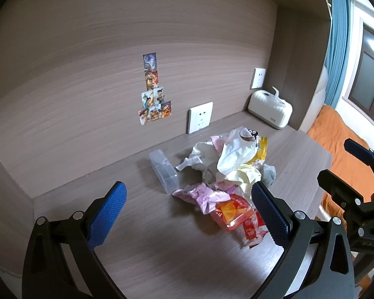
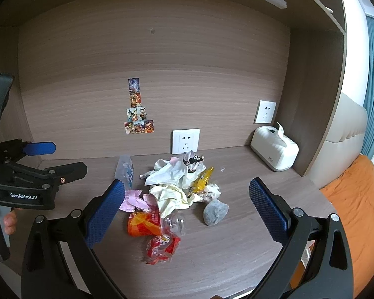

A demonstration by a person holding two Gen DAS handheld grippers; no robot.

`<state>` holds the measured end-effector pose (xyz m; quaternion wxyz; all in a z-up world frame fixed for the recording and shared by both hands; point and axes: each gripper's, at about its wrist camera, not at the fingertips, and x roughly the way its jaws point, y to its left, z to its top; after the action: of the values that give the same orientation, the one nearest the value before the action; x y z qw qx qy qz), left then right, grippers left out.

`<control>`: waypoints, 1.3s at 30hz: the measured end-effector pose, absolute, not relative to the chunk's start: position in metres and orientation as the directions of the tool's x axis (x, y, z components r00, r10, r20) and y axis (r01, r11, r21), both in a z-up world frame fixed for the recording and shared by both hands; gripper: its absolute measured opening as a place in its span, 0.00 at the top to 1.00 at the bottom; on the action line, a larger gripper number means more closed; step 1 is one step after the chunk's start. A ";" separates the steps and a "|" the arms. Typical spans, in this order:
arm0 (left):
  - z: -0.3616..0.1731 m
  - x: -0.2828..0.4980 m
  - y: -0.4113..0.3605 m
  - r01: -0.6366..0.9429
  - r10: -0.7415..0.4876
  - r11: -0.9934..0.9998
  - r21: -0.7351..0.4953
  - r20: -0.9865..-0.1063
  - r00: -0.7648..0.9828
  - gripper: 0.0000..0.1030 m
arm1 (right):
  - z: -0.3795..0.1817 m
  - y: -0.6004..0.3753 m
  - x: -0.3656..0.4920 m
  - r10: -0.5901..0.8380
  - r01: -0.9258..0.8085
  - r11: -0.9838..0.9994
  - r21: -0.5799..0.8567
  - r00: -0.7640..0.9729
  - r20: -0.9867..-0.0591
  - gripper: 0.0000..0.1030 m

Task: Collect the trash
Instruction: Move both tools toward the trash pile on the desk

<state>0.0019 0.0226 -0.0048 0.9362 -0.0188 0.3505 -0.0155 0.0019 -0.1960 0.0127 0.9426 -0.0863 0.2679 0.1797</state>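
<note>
the wooden desk (image 2: 249,236) carries a trash pile (image 2: 177,191) between the right fingers, a clear plastic box (image 2: 124,168) above the left fingertip, and a tissue box (image 2: 274,149) beyond the right fingertip.

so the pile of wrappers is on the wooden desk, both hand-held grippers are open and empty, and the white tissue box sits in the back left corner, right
Not quite: the white plastic tissue box sits in the back right corner of the brown wooden desk, as the right wrist view shows. The rest holds: the pile of crumpled wrappers lies on the desk, and the left hand-held gripper and right hand-held gripper are open and empty.
</note>
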 end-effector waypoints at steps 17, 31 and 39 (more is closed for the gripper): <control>-0.014 0.022 0.041 0.037 -0.055 0.998 -0.041 -0.662 0.747 0.04 | 0.005 -0.168 0.012 0.294 -0.376 0.925 -0.052 0.795 -0.531 0.03; -0.043 0.067 0.055 0.061 -0.061 0.998 -0.025 -0.697 0.714 0.04 | -0.027 -0.145 0.058 0.258 -0.323 0.946 -0.004 0.763 -0.593 0.03; -0.072 0.101 0.066 0.035 -0.060 0.998 -0.050 -0.742 0.667 0.04 | -0.049 -0.141 0.097 0.251 -0.316 0.949 0.013 0.728 -0.637 0.03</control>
<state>0.1009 0.0660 -0.0725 0.9130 -0.0157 0.4069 -0.0260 0.0965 -0.1406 -0.0492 0.9284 -0.0480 0.3354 0.1526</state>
